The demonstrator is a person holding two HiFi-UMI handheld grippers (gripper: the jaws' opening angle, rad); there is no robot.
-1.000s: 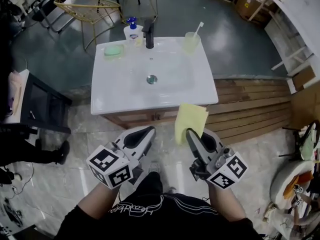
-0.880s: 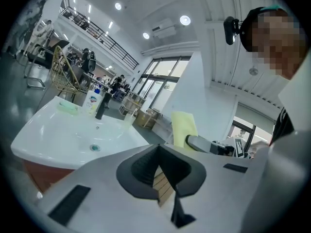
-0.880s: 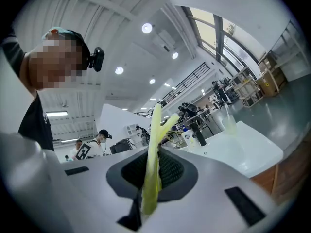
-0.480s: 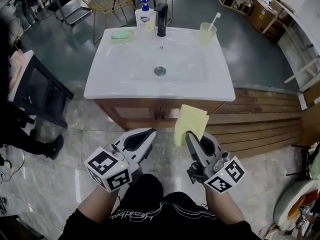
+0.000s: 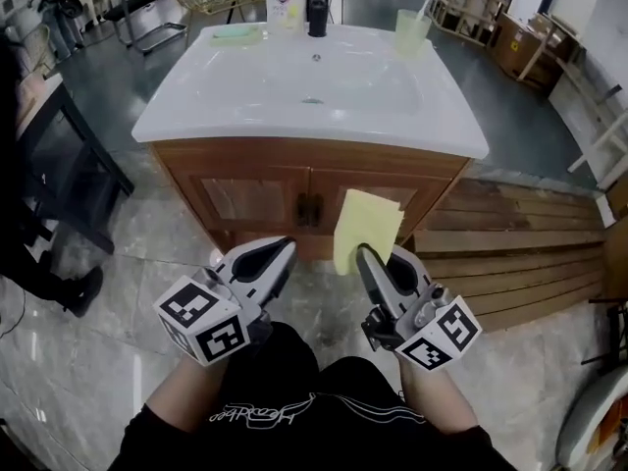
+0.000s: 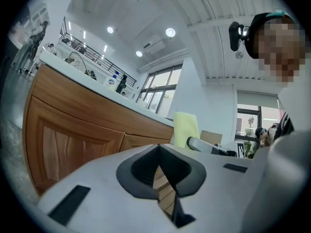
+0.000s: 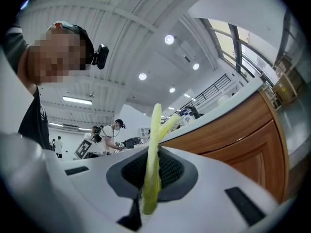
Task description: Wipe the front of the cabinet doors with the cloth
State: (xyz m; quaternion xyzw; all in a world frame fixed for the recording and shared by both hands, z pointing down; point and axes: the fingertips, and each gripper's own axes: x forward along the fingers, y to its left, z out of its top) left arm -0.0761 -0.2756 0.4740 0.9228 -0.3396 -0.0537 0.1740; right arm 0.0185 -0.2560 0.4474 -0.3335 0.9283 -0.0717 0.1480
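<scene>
The yellow cloth [image 5: 367,230] was pinched tight in the right gripper [image 5: 365,255], whose jaws were closed on its bottom edge. The cloth was held up above the jaws, in front of the cabinet doors [image 5: 245,199], but it could not be told if a door was touched. The left gripper [image 5: 285,249] was held beside the right one, its jaws pressed together with nothing in them.
</scene>
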